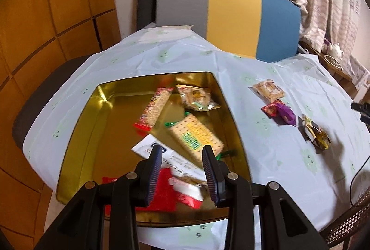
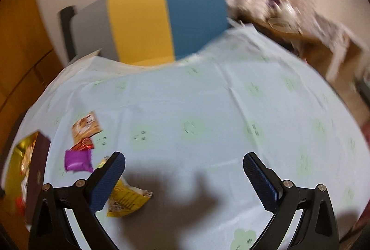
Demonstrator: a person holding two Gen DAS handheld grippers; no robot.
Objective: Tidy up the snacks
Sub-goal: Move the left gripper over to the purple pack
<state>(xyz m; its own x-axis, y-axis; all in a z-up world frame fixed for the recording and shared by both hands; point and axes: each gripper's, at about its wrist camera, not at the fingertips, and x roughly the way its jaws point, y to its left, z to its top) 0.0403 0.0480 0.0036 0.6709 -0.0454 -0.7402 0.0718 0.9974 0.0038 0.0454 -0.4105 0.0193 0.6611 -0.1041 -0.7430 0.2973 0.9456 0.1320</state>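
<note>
Right wrist: tongs (image 2: 183,165) wide over bare tablecloth (image 2: 196,99).

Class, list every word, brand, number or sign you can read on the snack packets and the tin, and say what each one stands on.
No text can be read with certainty.
Cracker packet in the gold tin: yellow and green label blocks, too blurred.
White packet: dark logo and print lines, too small.
Yellow packet: a QR-like square, print unreadable.
Purple packet: blurred.
</note>
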